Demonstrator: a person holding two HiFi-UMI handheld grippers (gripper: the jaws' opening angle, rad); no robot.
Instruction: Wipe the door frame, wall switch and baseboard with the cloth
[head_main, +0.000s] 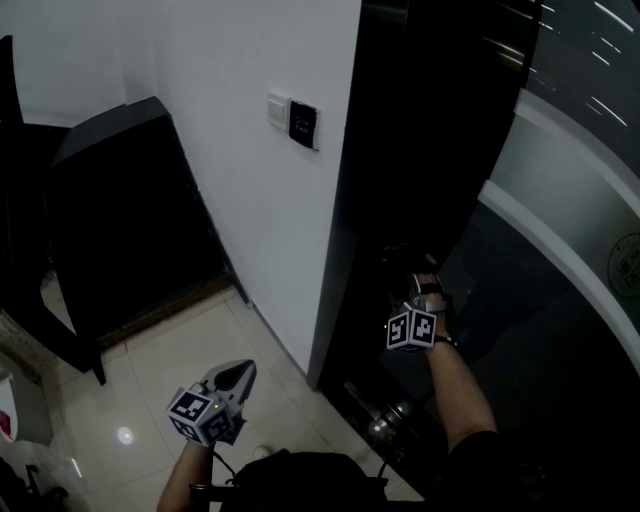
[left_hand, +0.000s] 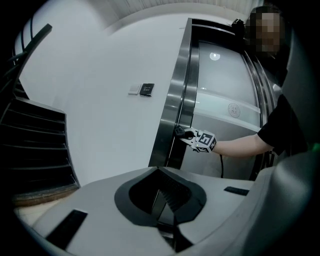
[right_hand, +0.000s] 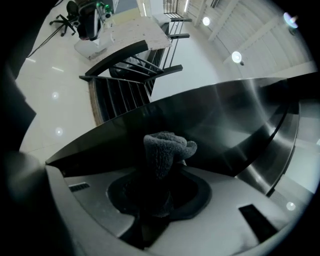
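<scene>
In the head view my right gripper (head_main: 407, 268) is held against the dark metal door frame (head_main: 375, 190), about halfway up. It is shut on a dark grey cloth (right_hand: 165, 150), which bunches out of the jaws and presses on the frame's shiny surface (right_hand: 215, 115). The left gripper view shows that gripper (left_hand: 182, 132) at the frame's edge (left_hand: 180, 100). My left gripper (head_main: 238, 376) hangs low over the floor tiles, jaws together with nothing in them. The black wall switch (head_main: 303, 124) sits on the white wall beside a white plate (head_main: 278, 110), well above both grippers. The foot of the wall (head_main: 270, 325) lies between them.
A black staircase (head_main: 110, 210) fills the left side, close to the wall. A frosted glass door panel (head_main: 560, 240) stands right of the frame. A metal fitting (head_main: 385, 420) sits on the floor by the frame's base. Glossy floor tiles (head_main: 140, 390) lie under my left gripper.
</scene>
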